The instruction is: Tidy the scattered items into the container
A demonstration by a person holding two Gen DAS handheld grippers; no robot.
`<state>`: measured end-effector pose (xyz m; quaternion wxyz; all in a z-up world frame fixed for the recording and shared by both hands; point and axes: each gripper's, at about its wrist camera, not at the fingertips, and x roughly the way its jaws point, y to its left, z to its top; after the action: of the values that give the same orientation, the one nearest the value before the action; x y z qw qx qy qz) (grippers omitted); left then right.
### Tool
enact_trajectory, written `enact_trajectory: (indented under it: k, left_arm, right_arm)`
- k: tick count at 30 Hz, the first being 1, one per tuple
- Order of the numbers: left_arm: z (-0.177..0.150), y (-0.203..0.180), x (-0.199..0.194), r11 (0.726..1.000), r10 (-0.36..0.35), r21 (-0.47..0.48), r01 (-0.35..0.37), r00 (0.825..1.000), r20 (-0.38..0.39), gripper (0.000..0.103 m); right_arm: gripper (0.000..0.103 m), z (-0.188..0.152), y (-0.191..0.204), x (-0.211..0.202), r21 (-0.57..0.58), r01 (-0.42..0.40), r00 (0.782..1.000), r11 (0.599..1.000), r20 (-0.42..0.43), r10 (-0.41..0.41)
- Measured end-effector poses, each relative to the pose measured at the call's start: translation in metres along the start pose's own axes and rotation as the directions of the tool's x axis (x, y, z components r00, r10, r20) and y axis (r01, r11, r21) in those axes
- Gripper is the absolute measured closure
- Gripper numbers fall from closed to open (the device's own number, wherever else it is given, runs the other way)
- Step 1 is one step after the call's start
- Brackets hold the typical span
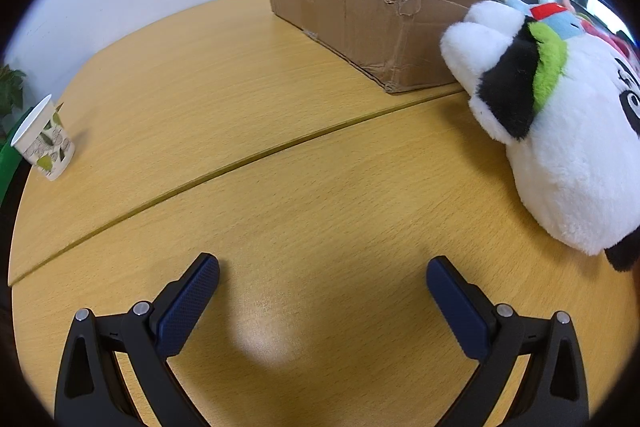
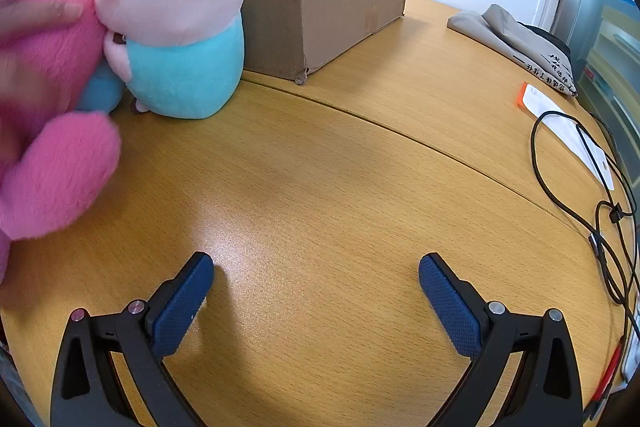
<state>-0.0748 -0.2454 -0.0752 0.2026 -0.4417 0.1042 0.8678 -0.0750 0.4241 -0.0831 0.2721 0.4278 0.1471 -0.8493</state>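
A low open cardboard box point(image 1: 360, 15) stands at the back of the wooden table; it also shows in the right wrist view point(image 2: 320, 15). A white plush with black and green patches point(image 1: 560, 131) lies at the right, its end against the box corner. A pink plush with a green tuft and blue body point(image 2: 180, 27) stands against the box's near left corner. A magenta plush point(image 2: 48, 131) lies at the far left, touching it. My left gripper point(image 1: 322, 271) is open and empty above bare table. My right gripper point(image 2: 316, 269) is open and empty too.
A paper cup point(image 1: 42, 139) stands near the table's left edge by a green plant. At the right lie a folded grey cloth bag point(image 2: 520, 43), a white envelope with an orange edge point(image 2: 560, 123) and looped black cables point(image 2: 592, 203). A blurred hand point(image 2: 36, 15) touches the magenta plush.
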Motion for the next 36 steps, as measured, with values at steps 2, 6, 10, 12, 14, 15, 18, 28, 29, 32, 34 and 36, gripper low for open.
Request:
enact_trajectory:
  k: [2,6,10,12,14,15,18,28,29,32,34,36]
  left_arm:
    - [-0.0006,-0.0006,-0.0011,1.0,0.012,-0.016,-0.012,1.0,0.0,0.0]
    - [-0.0003,-0.0004,-0.0014,1.0,0.013,-0.018,-0.013,1.0,0.0,0.0]
    - [-0.0004,-0.0006,-0.0016,1.0,0.013,-0.018,-0.013,1.0,0.0,0.0]
    - [-0.0001,-0.0005,-0.0017,1.0,0.013,-0.018,-0.013,1.0,0.0,0.0]
    - [-0.0003,-0.0008,-0.0015,1.0,0.013,-0.018,-0.013,1.0,0.0,0.0]
    - [-0.0004,-0.0008,-0.0016,1.0,0.013,-0.018,-0.013,1.0,0.0,0.0]
    - [0.0001,-0.0005,-0.0023,1.0,0.013,-0.018,-0.013,1.0,0.0,0.0]
    - [0.0003,-0.001,-0.0025,1.0,0.013,-0.019,-0.013,1.0,0.0,0.0]
    - [0.0004,-0.0009,-0.0026,1.0,0.013,-0.019,-0.013,1.0,0.0,0.0]
    - [0.0004,-0.001,-0.0025,1.0,0.013,-0.019,-0.013,1.0,0.0,0.0]
    - [0.0002,-0.0013,-0.0024,1.0,0.014,-0.019,-0.014,1.0,0.0,0.0]
    - [0.0002,-0.0013,-0.0024,1.0,0.014,-0.019,-0.014,1.0,0.0,0.0]
  right_arm:
    - [0.0,0.0,0.0,0.0,0.0,0.0,1.0,1.0,0.0,0.0]
    - [0.0,-0.0001,0.0001,-0.0001,0.0,0.0,1.0,1.0,0.0,0.0]
    - [0.0,-0.0001,0.0,-0.0002,0.0,0.0,1.0,1.0,0.0,0.0]
    - [0.0,-0.0001,0.0,-0.0002,0.0,0.0,1.0,1.0,0.0,0.0]
    - [0.0,-0.0001,0.0,-0.0002,-0.001,0.0,1.0,1.0,0.0,0.0]
    - [0.0,-0.0002,0.0,-0.0002,-0.001,0.0,1.0,1.0,0.0,0.0]
    - [0.0,-0.0003,0.0,-0.0001,-0.001,0.0,1.0,1.0,0.0,0.0]
    - [0.0,-0.0004,-0.0001,-0.0001,-0.001,-0.001,1.0,1.0,0.0,0.001]
    - [0.0,-0.0004,-0.0001,-0.0002,-0.001,-0.001,1.0,1.0,0.0,0.001]
    - [0.0,-0.0004,-0.0001,-0.0003,-0.001,-0.001,1.0,1.0,0.0,0.001]
    - [0.0,-0.0004,-0.0001,-0.0003,-0.002,-0.001,1.0,1.0,0.0,0.001]
    - [0.0,-0.0005,-0.0001,-0.0004,-0.002,-0.001,1.0,1.0,0.001,0.001]
